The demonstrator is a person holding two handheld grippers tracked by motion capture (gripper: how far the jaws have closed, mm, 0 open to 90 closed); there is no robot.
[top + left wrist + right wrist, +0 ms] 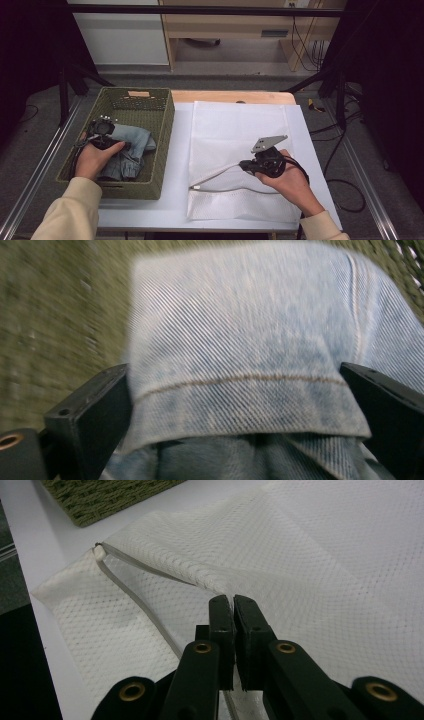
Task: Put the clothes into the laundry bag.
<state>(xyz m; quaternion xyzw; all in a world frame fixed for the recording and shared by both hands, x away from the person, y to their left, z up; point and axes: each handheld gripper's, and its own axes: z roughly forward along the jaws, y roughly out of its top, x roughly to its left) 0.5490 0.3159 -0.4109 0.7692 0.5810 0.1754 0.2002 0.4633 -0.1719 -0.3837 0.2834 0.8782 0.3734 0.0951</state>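
Holding the mesh bag (320,555) edge pinched in my right gripper (233,602) on the table, left gripper (235,405) wide open over jeans (131,149) in the basket (165,135); next: close on denim, lift

Folded denim (131,145) in basket; mesh bag (240,150) flat.
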